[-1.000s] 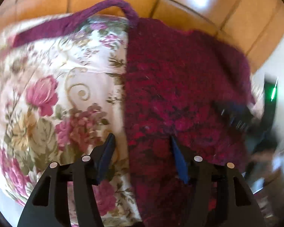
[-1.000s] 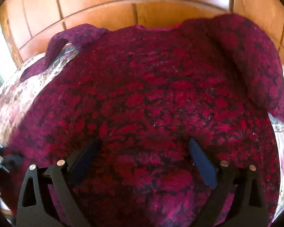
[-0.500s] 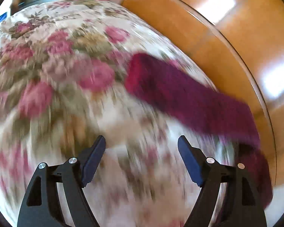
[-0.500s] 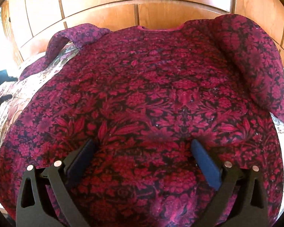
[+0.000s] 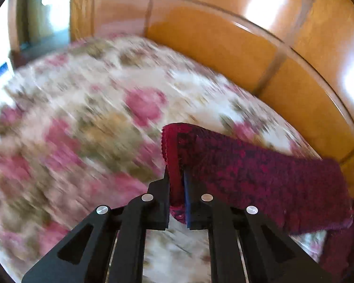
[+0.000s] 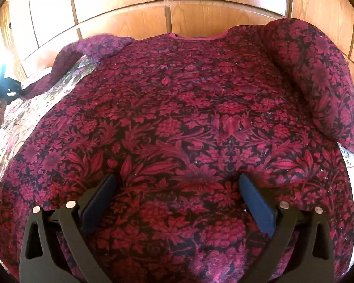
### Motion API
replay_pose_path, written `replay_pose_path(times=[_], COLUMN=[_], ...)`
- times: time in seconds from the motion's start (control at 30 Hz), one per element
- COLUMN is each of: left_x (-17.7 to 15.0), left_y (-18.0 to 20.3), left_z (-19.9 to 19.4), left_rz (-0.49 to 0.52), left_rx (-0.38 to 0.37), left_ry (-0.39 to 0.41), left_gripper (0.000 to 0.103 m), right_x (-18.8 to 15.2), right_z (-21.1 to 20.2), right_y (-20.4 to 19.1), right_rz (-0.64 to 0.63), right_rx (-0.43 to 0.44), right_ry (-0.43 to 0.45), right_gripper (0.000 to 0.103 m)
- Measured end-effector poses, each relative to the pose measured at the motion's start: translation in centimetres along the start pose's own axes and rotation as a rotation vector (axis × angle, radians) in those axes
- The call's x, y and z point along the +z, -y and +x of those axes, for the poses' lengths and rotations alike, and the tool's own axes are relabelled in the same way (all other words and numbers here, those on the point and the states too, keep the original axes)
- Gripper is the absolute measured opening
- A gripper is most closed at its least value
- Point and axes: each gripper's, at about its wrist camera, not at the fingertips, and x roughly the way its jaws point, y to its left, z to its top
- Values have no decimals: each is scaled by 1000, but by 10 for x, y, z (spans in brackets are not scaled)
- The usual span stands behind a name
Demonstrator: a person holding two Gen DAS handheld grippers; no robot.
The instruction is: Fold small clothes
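Sweater (image 6: 188, 118): we see the left gripper (image 5: 177, 188) just clamped onto its sleeve cuff (image 5: 174, 155); the right gripper (image 6: 177, 200) hovers with jaws spread.

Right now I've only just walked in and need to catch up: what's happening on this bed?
A person with a handheld gripper in each hand is folding a dark red floral-patterned sweater spread flat on a floral bedspread. The left gripper has just closed on the cuff end of the sweater's left sleeve, which stretches out sideways from it. The right gripper hangs open above the lower body of the sweater, gripping nothing. No fold is made yet.
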Motion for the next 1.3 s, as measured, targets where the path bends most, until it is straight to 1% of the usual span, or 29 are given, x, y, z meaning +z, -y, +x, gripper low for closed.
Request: replay_pose_path(times=[0.1, 0.17, 0.2, 0.27, 0.3, 0.33, 0.4, 0.43, 0.47, 0.5, 0.53, 0.57, 0.6, 0.63, 0.7, 0.77, 0.8, 0.83, 0.9, 1.0, 1.07, 1.13, 1.17, 1.2, 1.23, 1.27, 1.3], left_x=[21, 29, 31, 33, 30, 31, 32, 31, 27, 22, 12, 1, -5, -18, -41, -66, -77, -95, -134, -181, -214, -244, -256, -269, -275, -282, -288], left_y=[-17, -18, -16, -2, 1, 3, 0, 0, 6, 15, 28, 41, 50, 67, 96, 127, 141, 161, 202, 244, 270, 290, 299, 308, 312, 316, 318], left_z=[-1, 2, 4, 12, 12, 18, 23, 19, 9, 0, -17, -35, -44, -59, -76, -89, -94, -100, -113, -127, -133, -135, -134, -132, -128, -126, -120], left_rz=[-9, 4, 18, 106, 124, 122, 58, -5, -40, -46, -37, -28, -22, 2, 27, 68, 88, 124, 226, 369, 457, 553, 601, 641, 663, 677, 684], left_rx=[94, 135, 151, 232, 255, 270, 279, 266, 222, 176, 104, 52, 21, -57, -172, -295, -335, -382, -469, -512, -536, -539, -531, -527, -525, -518, -502], left_ry=[49, 65, 70, 95, 98, 78, 34, 27, 44, 65, 107, 151, 169, 170, 153, 108, 87, 58, 2, -15, -52, -72, -77, -89, -102, -116, -132], left_gripper=[7, 6, 6, 6, 6, 6, 8, 8, 14, 40, 69, 77, 80, 80, 80, 80, 80, 80, 80, 80, 80, 80, 80, 80, 80, 80, 80], right_x=[0, 0, 0, 0, 0, 0, 0, 0, 0, 0, 0, 0, -1, -1, -1, -1, -1, -1, 1, 10, 14, 17, 16, 15, 10, 4, -3], right_z=[0, 0, 0, 0, 0, 0, 0, 0, 0, 0, -1, -1, -1, -1, -1, -1, -2, -2, -4, -14, -32, -60, -73, -81, -90, -96, -98], right_y=[0, 0, 0, 0, 0, 0, 0, 0, 0, 0, 0, 0, 0, 0, 0, 1, 1, 2, 4, 12, 27, 60, 82, 100, 127, 154, 177], right_rz=[0, -1, -1, -1, -1, -1, -1, -1, -1, -1, -1, 0, 1, 2, 3, 6, 9, 12, 18, 56, 114, 211, 280, 336, 426, 521, 602], right_rx=[0, -1, -2, -4, -4, -3, -2, -2, -2, -2, -2, -1, -1, 1, 2, 4, 8, 11, 17, 54, 79, 81, 79, 76, 73, 76, 86], right_ry=[2, 3, 3, 3, 3, 3, 4, 3, 3, 5, 8, 10, 12, 13, 14, 17, 18, 18, 7, -29, -2, 66, 98, 117, 136, 147, 149], right_gripper=[101, 101, 101, 101, 101, 101, 101, 101, 101, 101, 101, 101, 101, 101, 101, 101, 101, 101, 101, 99, 95, 95, 92, 86, 84, 78, 71])
